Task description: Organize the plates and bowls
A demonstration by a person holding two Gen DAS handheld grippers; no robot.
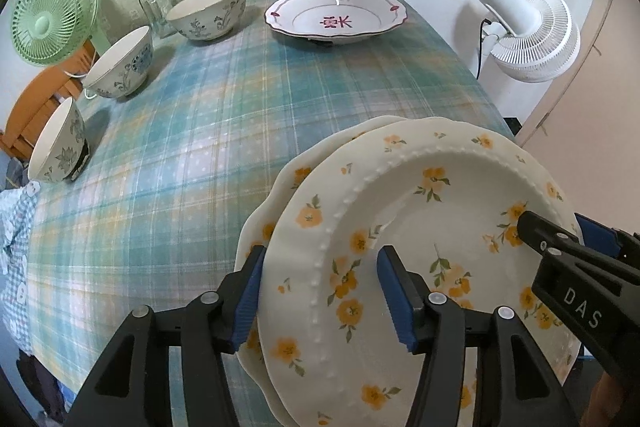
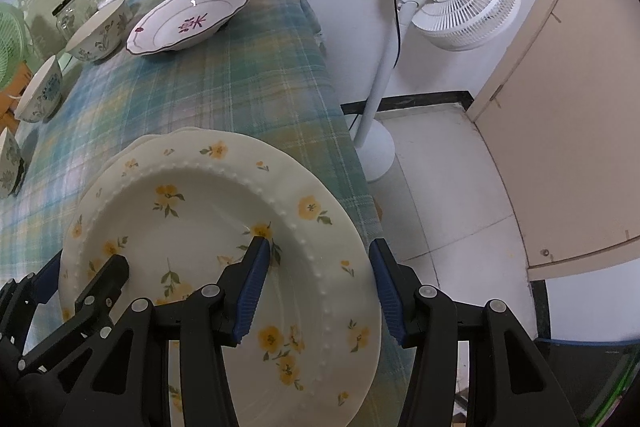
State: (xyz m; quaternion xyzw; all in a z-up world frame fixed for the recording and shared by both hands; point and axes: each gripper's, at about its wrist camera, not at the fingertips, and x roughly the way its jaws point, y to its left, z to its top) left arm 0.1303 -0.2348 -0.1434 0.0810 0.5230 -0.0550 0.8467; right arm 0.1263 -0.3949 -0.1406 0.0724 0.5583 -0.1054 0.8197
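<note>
two hand-held grippers straddle opposite rims of my top flowered plate (image 1: 420, 267): left hand-held gripper (image 1: 320, 291), right hand-held gripper (image 2: 316, 291), both half-open, pads not clamping, stacked plate (image 1: 276, 203) directly underneath.

Both tools are built alike from matte black plastic. The left gripper (image 1: 322, 291) has two angular fingers, each made of paired black links that widen toward the camera into open triangular frames. Round silver pivot pins sit at the link joints. Each finger ends in a ribbed blue pad (image 1: 394, 297) set on its inner face. The right gripper (image 2: 318, 291) has the same black linkage, silver pins and blue ribbed pads (image 2: 252, 293). Seen from the side in the left wrist view, its body is a boxy black housing with white raised letters reading "DAS" and small silver screws near the fingertip.
</note>
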